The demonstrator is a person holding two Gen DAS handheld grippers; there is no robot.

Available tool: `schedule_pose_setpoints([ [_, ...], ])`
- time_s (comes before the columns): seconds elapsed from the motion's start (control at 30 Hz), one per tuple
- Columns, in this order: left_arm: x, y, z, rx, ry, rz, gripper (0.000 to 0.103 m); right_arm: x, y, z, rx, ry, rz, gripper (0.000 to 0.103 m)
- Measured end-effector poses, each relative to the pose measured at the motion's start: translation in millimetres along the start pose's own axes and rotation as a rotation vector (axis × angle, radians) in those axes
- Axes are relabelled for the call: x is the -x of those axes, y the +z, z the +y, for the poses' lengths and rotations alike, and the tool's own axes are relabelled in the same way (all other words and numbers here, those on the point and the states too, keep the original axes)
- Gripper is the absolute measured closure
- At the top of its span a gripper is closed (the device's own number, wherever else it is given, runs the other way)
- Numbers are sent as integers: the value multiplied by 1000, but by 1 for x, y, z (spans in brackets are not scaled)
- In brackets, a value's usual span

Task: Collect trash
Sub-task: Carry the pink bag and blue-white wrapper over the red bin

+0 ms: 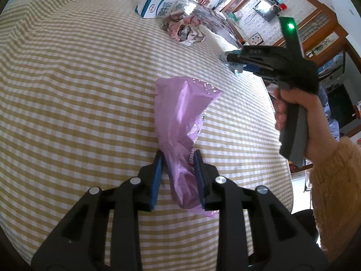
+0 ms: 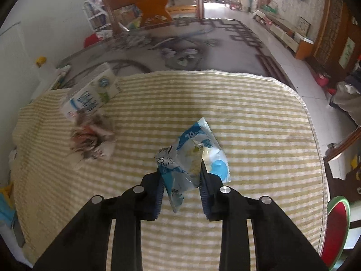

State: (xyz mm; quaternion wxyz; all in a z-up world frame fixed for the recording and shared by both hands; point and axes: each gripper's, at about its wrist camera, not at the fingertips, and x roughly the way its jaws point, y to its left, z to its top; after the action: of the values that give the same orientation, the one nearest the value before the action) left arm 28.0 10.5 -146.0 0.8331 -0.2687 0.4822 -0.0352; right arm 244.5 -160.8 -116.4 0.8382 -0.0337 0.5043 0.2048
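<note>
My left gripper [image 1: 179, 160] is shut on a pink plastic bag [image 1: 180, 113], holding it over the yellow checked tablecloth [image 1: 79, 90]. My right gripper [image 2: 180, 169] is shut on a blue and white snack wrapper [image 2: 194, 153], held above the cloth [image 2: 248, 124]. In the left wrist view the right gripper [image 1: 227, 59] is to the right of the bag's mouth, with the wrapper barely showing at its tips. A milk carton [image 1: 155, 6] and a crumpled paper wad [image 1: 185, 29] lie at the far side of the table. They also show in the right wrist view, the carton [image 2: 94, 94] and the wad [image 2: 92, 140] at left.
The cloth's edge [image 2: 311, 122] drops off at right to a tiled floor. A red stool [image 2: 336, 225] stands at lower right. A patterned glass tabletop [image 2: 180, 45] extends beyond the cloth. A wooden chair [image 2: 153, 6] and cabinets stand farther back.
</note>
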Motion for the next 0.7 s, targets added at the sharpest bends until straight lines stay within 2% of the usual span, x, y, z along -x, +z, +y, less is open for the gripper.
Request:
schedule_pose_setpoints([
  [0.1,0,0,3,13,-5,1,74,13,-15,0,4,40,-4,77],
  [0.37,0,-1,1,2,2,-3,71,60,-66,-1,74,75,-6,77],
  [0.53,0,-3,-3,-13,7,-7,68,92,-100,-5,56,137,-8,77],
  [0.63,0,-4,-7,-30,17,-13,65,109,-119,-2,81,141,-24,77],
  [0.7,1,-4,-7,-28,24,-26,65,118,-132,0,123,113,-51,77],
])
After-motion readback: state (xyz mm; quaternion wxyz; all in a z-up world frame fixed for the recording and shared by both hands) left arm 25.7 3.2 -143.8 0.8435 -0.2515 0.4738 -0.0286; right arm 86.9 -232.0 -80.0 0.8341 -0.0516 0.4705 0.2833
